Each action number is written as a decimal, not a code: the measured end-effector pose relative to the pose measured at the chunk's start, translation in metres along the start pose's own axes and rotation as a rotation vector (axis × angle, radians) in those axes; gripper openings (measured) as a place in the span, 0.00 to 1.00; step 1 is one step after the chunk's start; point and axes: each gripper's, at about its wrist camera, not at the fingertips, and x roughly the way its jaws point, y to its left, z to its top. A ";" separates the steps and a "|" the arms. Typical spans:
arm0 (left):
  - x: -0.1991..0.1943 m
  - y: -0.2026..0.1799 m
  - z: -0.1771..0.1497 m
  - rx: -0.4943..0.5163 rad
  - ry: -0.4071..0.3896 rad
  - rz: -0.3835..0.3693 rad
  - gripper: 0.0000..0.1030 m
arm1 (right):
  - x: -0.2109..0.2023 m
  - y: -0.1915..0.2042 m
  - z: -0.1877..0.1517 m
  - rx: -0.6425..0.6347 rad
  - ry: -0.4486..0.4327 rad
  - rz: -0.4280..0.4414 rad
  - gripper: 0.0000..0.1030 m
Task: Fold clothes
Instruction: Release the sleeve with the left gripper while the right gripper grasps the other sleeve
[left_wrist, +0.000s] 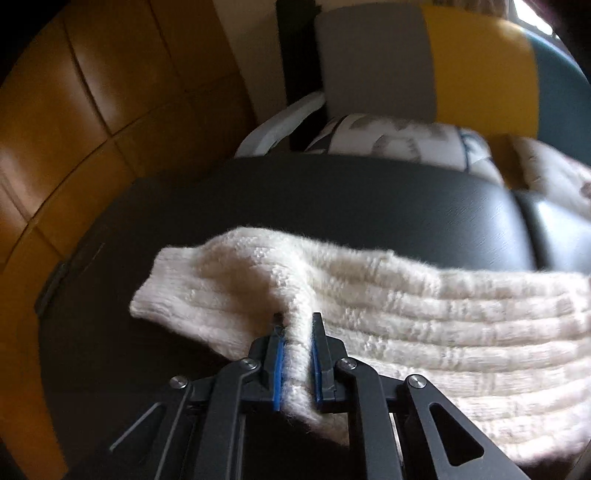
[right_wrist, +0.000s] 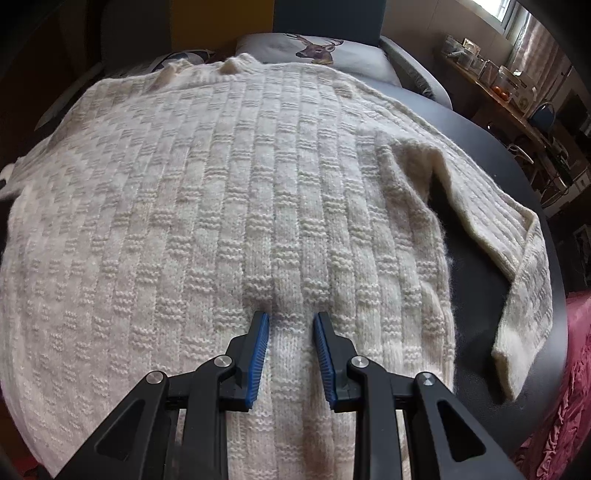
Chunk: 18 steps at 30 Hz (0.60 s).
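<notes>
A cream knit sweater (right_wrist: 221, 192) lies spread flat across a dark round table (right_wrist: 476, 302). One sleeve (right_wrist: 513, 254) is bent back on itself at the sweater's right side. My right gripper (right_wrist: 291, 317) sits low on the body panel, shut on a raised ridge of knit between its blue pads. In the left wrist view an end of the sweater (left_wrist: 406, 306) rests on the table (left_wrist: 332, 199), and my left gripper (left_wrist: 297, 321) is shut on a narrow pinched fold of it. What lies under the fabric is hidden.
Behind the table is a seat with a deer-print pillow (right_wrist: 317, 48), a patterned pillow (left_wrist: 388, 136) and a grey, yellow and teal cushion (left_wrist: 443, 62). Orange-brown panels (left_wrist: 92, 110) are at the left. Pink fabric (right_wrist: 565, 387) and a cluttered shelf (right_wrist: 509, 85) are at the right.
</notes>
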 end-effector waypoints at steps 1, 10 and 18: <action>0.003 0.002 -0.003 0.002 0.001 0.025 0.12 | 0.000 0.000 0.000 -0.001 0.000 -0.002 0.25; -0.002 -0.002 -0.013 0.073 0.015 0.115 0.17 | -0.001 0.000 -0.001 0.018 -0.018 0.006 0.25; -0.116 -0.016 -0.036 -0.089 -0.103 -0.045 0.57 | -0.006 0.003 -0.009 0.048 -0.058 0.014 0.25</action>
